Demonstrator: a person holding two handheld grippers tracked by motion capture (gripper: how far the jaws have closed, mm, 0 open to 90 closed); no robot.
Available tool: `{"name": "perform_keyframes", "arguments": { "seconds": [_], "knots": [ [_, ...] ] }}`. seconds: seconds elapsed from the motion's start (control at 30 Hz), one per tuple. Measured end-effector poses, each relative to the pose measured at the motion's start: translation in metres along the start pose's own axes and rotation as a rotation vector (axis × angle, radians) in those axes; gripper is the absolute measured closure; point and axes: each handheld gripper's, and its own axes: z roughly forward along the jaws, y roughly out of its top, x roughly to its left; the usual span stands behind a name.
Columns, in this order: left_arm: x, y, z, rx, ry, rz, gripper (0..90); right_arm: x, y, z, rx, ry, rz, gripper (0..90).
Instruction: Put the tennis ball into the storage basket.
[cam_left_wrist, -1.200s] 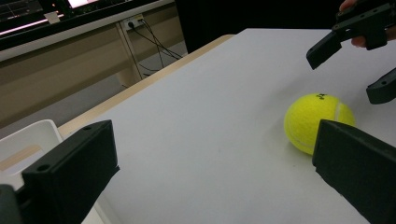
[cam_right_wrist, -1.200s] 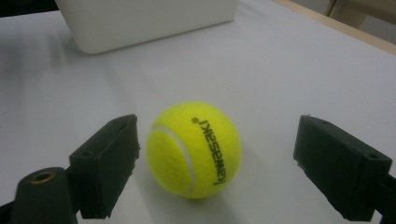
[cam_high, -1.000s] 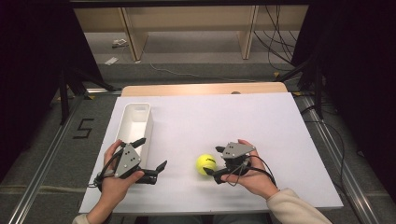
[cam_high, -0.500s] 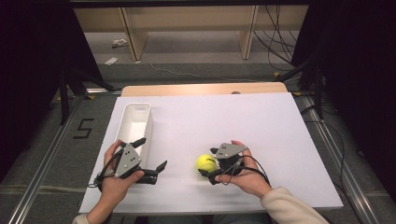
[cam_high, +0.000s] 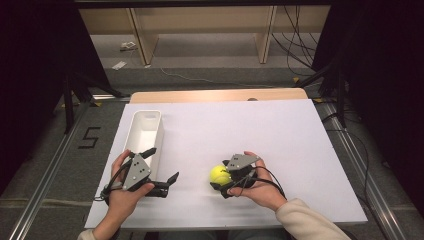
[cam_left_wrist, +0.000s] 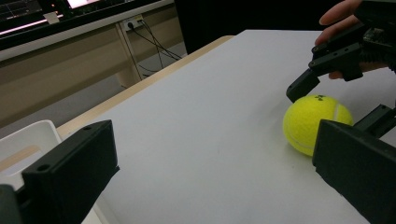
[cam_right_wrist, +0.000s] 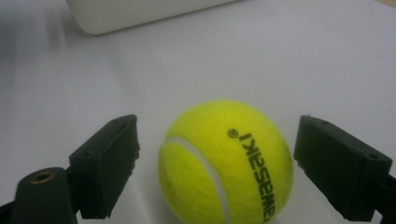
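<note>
Right gripper (cam_high: 220, 176) straddles the ball (cam_high: 219, 174), jaws spread.

The ball sits on the white table (cam_high: 250, 130), well right of the bin (cam_high: 143, 134) and nearer the person. In the right gripper view the ball (cam_right_wrist: 227, 161) lies between the two jaws with a gap on each side, not yet clamped. The left gripper (cam_high: 162, 167) hangs just in front of the bin's near end, released and holding nothing.

Your ball (cam_high: 220, 174) sits on the table (cam_high: 280, 135) near its front edge, between the spread jaws of your right gripper (cam_high: 221, 176). Your left gripper (cam_high: 161, 170) lies well apart to its left, with the bin (cam_high: 143, 133) just behind it along the table's left side.
</note>
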Motion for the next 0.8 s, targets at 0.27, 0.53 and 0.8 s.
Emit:
{"name": "perform_keyframes", "arguments": {
  "seconds": [0.27,0.53,0.8],
  "knots": [
    [0.0,0.0,0.0,0.0,0.0,-0.001,0.0,0.0,-0.002,0.008,0.021,0.004,-0.006,14.8],
    [0.0,0.0,0.0,0.0,0.0,0.001,0.0,0.0,-0.002,0.012,0.032,0.001,-0.003,14.6],
    [0.0,0.0,0.0,0.0,0.0,-0.001,0.0,-0.002,-0.003,0.016,0.037,-0.006,0.0,15.1]
  ]
}}
